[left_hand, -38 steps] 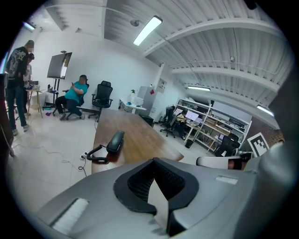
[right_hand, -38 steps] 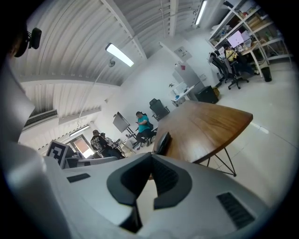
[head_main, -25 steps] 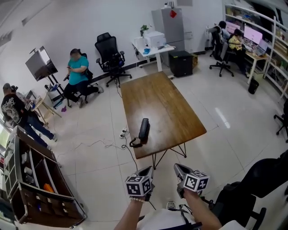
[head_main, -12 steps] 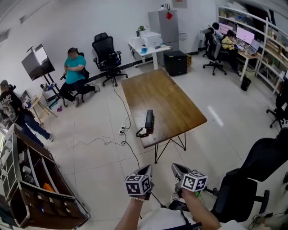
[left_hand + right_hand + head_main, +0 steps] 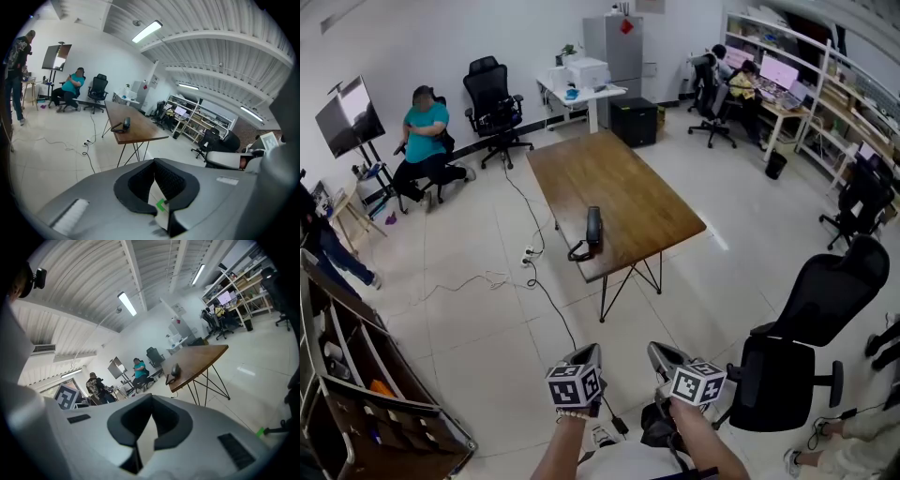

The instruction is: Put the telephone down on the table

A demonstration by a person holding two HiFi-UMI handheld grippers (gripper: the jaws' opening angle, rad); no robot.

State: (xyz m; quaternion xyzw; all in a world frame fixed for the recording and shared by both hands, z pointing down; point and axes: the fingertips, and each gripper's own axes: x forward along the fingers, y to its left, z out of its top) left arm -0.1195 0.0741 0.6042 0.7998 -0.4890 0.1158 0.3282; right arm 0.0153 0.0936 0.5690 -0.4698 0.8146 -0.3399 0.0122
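Telephone [image 5: 593, 228] lying on wooden table [image 5: 609, 169], pale tiled floor [image 5: 487, 319], left claw [image 5: 584, 352] and right claw [image 5: 661, 352] clenched empty.

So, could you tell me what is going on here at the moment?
A person stands well back from the wooden table, holding the left gripper and the right gripper, both shut and empty. The telephone already lies on the table near its closest edge, its cord looped beside it. Nothing touches it. The table looks farther off than a second ago, so the person seems to be backing away, the job apparently done.
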